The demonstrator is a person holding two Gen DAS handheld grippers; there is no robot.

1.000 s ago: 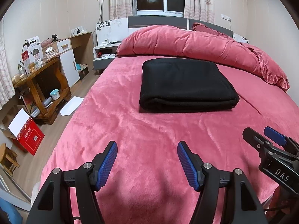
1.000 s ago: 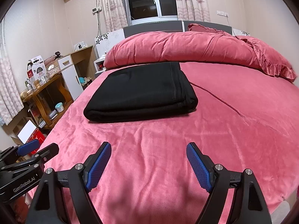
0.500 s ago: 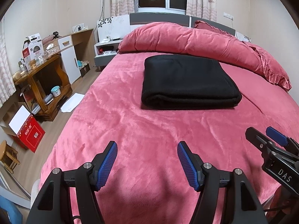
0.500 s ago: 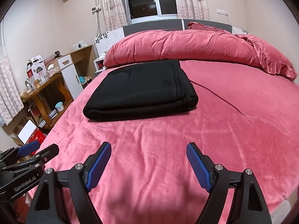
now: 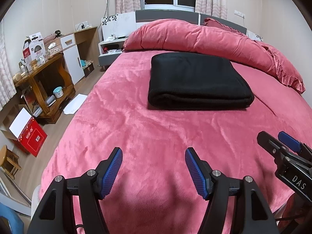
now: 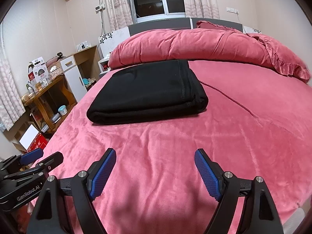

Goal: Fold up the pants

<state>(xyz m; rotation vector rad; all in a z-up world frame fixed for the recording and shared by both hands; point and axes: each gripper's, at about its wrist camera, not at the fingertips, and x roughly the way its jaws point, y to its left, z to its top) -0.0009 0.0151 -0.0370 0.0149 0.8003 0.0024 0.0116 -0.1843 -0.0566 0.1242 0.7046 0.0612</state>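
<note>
The black pants [image 5: 197,80] lie folded into a neat thick rectangle on the pink bedspread [image 5: 156,132], toward the head of the bed; the right wrist view shows the pants [image 6: 148,91] too. My left gripper [image 5: 154,154] hovers open over bare bedspread near the foot of the bed, well short of the pants, nothing between its blue pads [image 5: 112,172]. My right gripper [image 6: 155,155] is also open and empty, beside the left one. Each gripper shows at the edge of the other's view: the right gripper [image 5: 280,144] and the left gripper [image 6: 44,157].
A rolled pink duvet [image 5: 198,37] and a frilled pillow [image 5: 282,68] lie across the head of the bed. On the floor at left stand a wooden shelf table [image 5: 44,83], a white cabinet [image 5: 72,56], a red box [image 5: 31,136] and a small stool [image 5: 7,161].
The left wrist view has tilted slightly, so the pants sit a little lower in its frame. Both grippers stay open and in place; the pants have not moved.
</note>
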